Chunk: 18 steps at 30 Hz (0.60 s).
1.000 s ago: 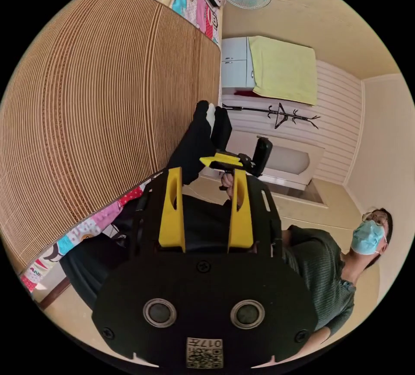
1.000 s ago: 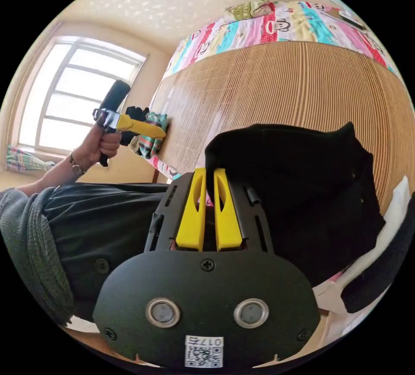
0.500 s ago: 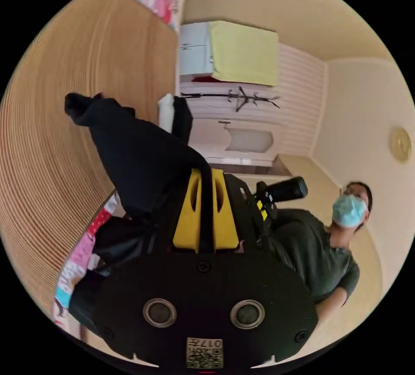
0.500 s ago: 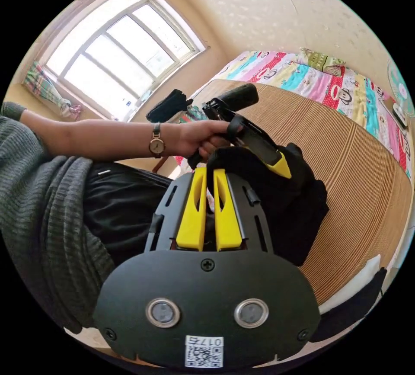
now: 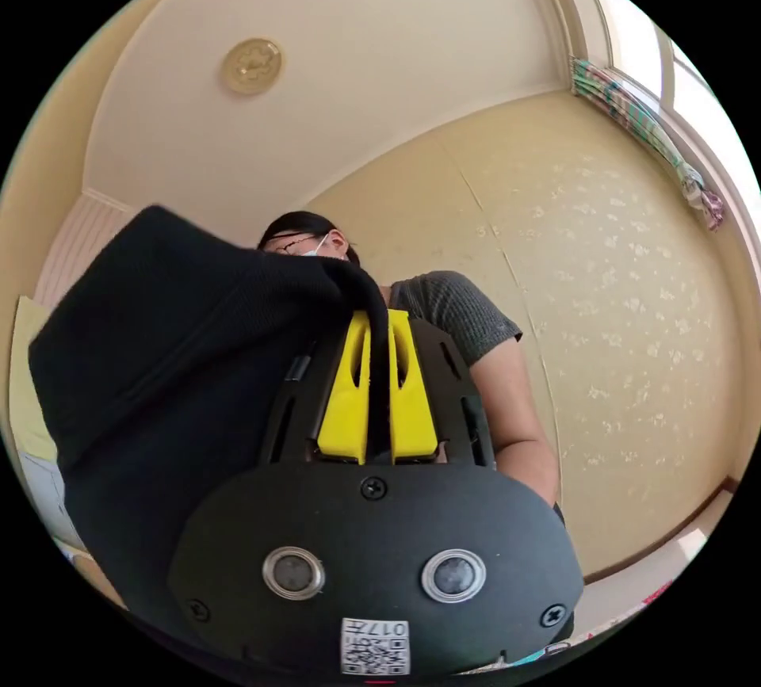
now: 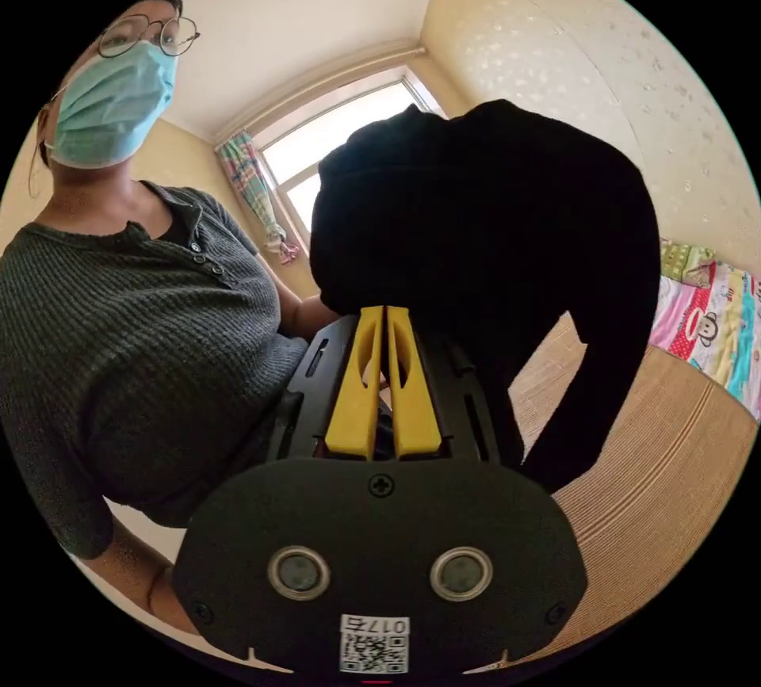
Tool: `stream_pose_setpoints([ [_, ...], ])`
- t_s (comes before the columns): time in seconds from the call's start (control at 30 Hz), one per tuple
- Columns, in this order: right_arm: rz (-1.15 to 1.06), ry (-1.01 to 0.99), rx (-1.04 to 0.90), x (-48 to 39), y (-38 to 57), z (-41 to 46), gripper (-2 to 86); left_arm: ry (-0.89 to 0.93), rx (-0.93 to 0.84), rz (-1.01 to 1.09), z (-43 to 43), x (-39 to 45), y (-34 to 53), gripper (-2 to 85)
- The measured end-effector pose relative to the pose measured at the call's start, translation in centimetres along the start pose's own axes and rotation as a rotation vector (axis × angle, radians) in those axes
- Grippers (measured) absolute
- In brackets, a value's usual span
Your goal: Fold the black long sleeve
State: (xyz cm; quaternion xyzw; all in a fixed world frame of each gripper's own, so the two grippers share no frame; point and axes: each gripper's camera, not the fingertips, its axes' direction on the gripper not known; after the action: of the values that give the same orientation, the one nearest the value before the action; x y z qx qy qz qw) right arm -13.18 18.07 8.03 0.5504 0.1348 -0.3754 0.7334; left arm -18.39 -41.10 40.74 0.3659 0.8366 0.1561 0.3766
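We've got the black long sleeve (image 5: 182, 354) pinched in both left gripper (image 5: 378, 322) & right gripper (image 6: 384, 314), draping toward 10 o'clock, looks soft, light, floppy, so best gripped at seams/edges.

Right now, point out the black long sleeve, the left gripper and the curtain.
black long sleeve (image 6: 483, 219), right gripper view, raised cloth bulk
left gripper (image 5: 379, 322), left gripper view, between fingertips
curtain (image 6: 252, 192), right gripper view, gathered fabric beside window
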Motion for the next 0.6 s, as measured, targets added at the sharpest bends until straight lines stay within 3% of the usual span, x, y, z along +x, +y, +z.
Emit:
stream_pose_setpoints([
  [0.13, 0.146, 0.154, -0.022, 4.1, 1.6, 1.0, 13.4, 0.102, 0.117, 0.116, 1.9, 2.7, 1.1, 3.1],
  [0.33, 0.119, -0.025, -0.127, 8.8, 3.8, 6.3, 17.5, 0.243, 0.373, 0.234, 2.5, 4.6, 5.3, 2.9],
  [0.47, 0.045, -0.236, -0.176, 9.7, 4.4, 9.2, 12.6, 0.19, 0.361, 0.233, 3.7, 6.3, 5.4, 2.9],
  [0.6, 0.098, -0.206, -0.198, 12.3, 5.0, 9.6, 5.3, 0.18, 0.357, 0.287, 4.5, 8.4, 5.7, 2.7],
])
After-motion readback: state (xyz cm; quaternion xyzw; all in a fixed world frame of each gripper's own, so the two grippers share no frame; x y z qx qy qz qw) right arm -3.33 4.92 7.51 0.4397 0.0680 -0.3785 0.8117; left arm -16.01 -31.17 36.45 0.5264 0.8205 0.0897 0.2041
